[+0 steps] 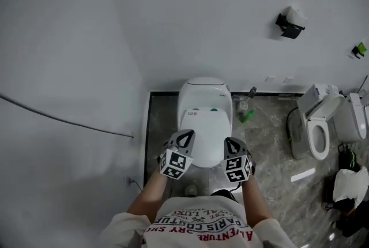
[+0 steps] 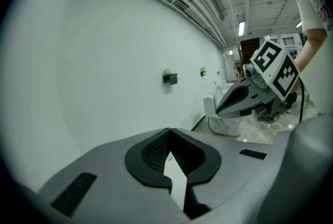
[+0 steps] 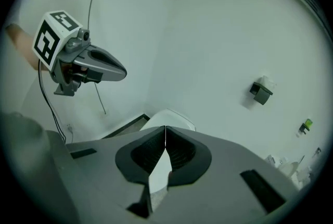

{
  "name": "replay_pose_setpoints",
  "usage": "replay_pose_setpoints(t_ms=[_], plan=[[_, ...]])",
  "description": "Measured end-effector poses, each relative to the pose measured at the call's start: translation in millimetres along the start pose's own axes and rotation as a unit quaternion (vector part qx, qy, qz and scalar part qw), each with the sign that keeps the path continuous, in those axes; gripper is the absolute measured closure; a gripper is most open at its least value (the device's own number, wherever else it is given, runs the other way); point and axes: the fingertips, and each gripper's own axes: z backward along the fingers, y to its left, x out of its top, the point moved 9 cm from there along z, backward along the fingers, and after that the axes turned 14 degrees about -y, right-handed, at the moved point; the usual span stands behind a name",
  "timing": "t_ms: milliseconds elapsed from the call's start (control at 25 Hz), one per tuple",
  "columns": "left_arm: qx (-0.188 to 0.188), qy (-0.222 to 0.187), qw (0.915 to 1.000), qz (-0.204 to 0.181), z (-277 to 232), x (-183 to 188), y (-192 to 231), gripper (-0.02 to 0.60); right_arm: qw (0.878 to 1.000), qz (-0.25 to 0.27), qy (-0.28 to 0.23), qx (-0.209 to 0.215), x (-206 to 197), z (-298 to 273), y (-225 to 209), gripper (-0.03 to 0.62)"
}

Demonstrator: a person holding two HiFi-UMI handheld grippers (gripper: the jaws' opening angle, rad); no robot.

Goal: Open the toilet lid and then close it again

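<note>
From the head we look steeply down on the toilet (image 1: 203,120). Our left claw (image 1: 185,135) and right claw (image 1: 232,143) cameras sit just behind their jaws, facing the wall (image 2: 104,61) all 3 views share.

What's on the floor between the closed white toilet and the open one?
Head view: a small green object and a dark-topped bottle sit on the grey marbled floor between them.

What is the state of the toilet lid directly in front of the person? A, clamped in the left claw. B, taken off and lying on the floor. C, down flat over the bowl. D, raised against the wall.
C: the toilet lid lies flat over the bowl, while the left claw and right claw are both shut on nothing, clear of it.
</note>
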Motion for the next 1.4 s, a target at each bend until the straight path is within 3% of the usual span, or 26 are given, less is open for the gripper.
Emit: replay_pose_setpoints(t_ms=[240,360,480,680,880,1400], plan=[[0.036,-0.098,0.9942,0.028,30.0,76.5,21.0,0.574,0.995,-0.058,-0.072,-0.028,59.6,34.6,-13.0,0.577],[0.054,-0.145,0.9878,0.020,42.7,108.6,24.4,0.572,0.985,-0.097,-0.137,-0.039,79.4,45.2,-15.7,0.577],[0.073,-0.172,0.9811,0.051,51.3,127.1,26.5,0.574,0.975,-0.103,-0.186,-0.060,90.1,54.2,-20.4,0.577],[0.097,-0.177,0.9726,0.115,63.6,128.1,28.0,0.572,0.966,-0.130,-0.212,-0.071,91.0,61.1,-21.7,0.577],[0.111,-0.168,0.9757,0.087,64.1,129.4,19.3,0.574,0.962,-0.162,-0.210,-0.067,88.6,60.8,-28.0,0.577],[0.126,-0.152,0.9777,0.072,59.1,122.5,18.7,0.572,0.965,-0.144,-0.212,-0.062,88.9,53.2,-27.1,0.579]])
